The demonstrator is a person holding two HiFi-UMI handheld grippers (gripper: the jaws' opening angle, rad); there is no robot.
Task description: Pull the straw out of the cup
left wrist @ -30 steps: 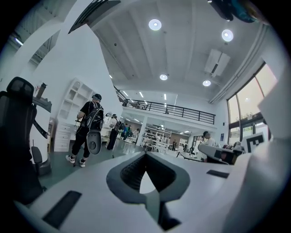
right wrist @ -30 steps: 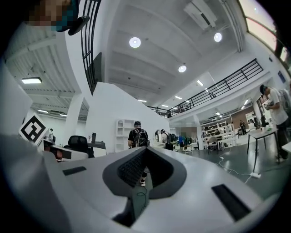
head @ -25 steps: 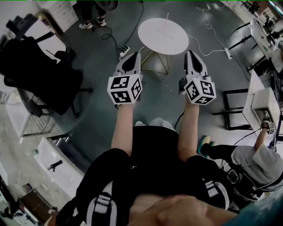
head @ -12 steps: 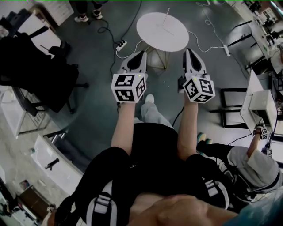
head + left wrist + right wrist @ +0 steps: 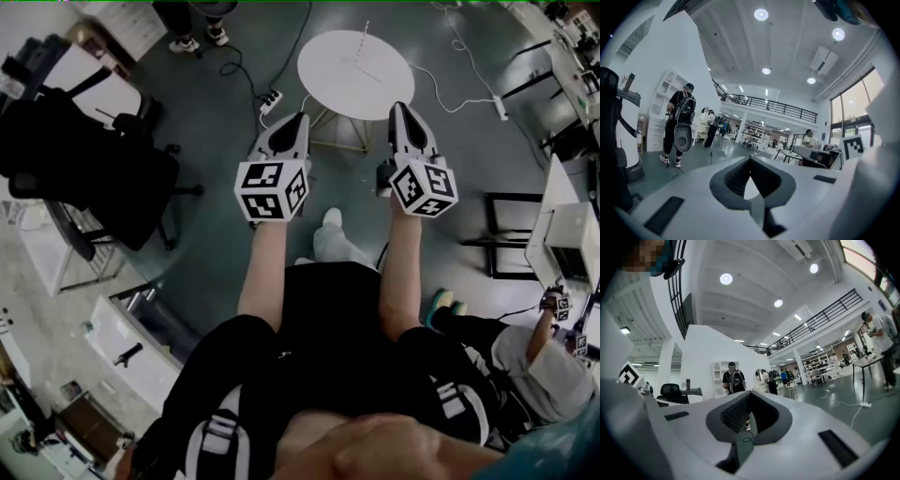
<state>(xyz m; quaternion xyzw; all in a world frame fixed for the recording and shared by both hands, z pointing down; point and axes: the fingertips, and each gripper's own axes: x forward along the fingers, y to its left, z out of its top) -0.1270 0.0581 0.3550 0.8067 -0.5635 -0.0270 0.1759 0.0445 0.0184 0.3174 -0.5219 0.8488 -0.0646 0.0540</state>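
Observation:
A round white table (image 5: pixel 328 66) stands ahead of me in the head view, with a thin pinkish straw (image 5: pixel 363 47) on its top; I cannot make out a cup there. My left gripper (image 5: pixel 299 119) and right gripper (image 5: pixel 398 109) are held side by side at chest height, short of the table, pointing toward it. Both are shut with nothing between the jaws. The left gripper view shows its jaws (image 5: pixel 751 163) closed against the room, and the right gripper view shows the same (image 5: pixel 749 397). Neither gripper view shows the table.
A black office chair (image 5: pixel 89 155) stands to the left. A power strip (image 5: pixel 272 97) and cables lie on the floor near the table. White desks (image 5: pixel 562 225) line the right side, with a seated person (image 5: pixel 530 361) there. Another person (image 5: pixel 679 124) with a backpack stands farther off.
The view has shifted as I step; one foot now shows below the grippers. Both grippers stay shut and side by side, a little nearer the table.

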